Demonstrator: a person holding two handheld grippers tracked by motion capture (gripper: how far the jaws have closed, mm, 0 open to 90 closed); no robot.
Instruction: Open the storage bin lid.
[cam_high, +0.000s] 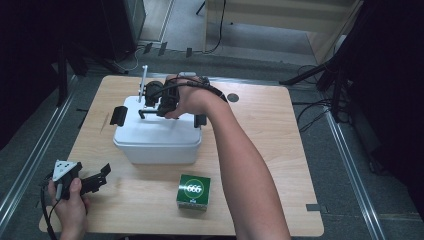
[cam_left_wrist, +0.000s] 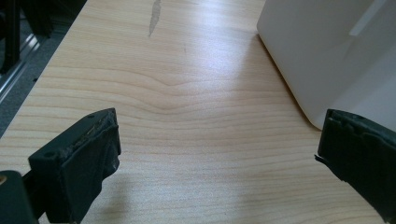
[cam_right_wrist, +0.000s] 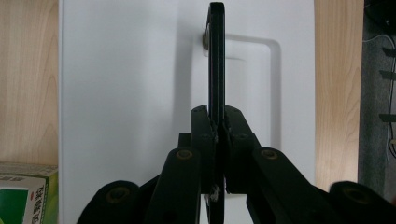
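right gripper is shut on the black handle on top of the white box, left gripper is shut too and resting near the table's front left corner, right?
Not quite. The left gripper is open: the left gripper view shows its jaws standing wide apart over bare table. The rest holds: the right gripper is shut on the black handle atop the white box.

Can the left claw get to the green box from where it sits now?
Probably yes. The left claw is open and holds nothing, low at the table's near left, and bare wood lies between it and the green box. The right forearm passes just right of the box, so approach from the left.
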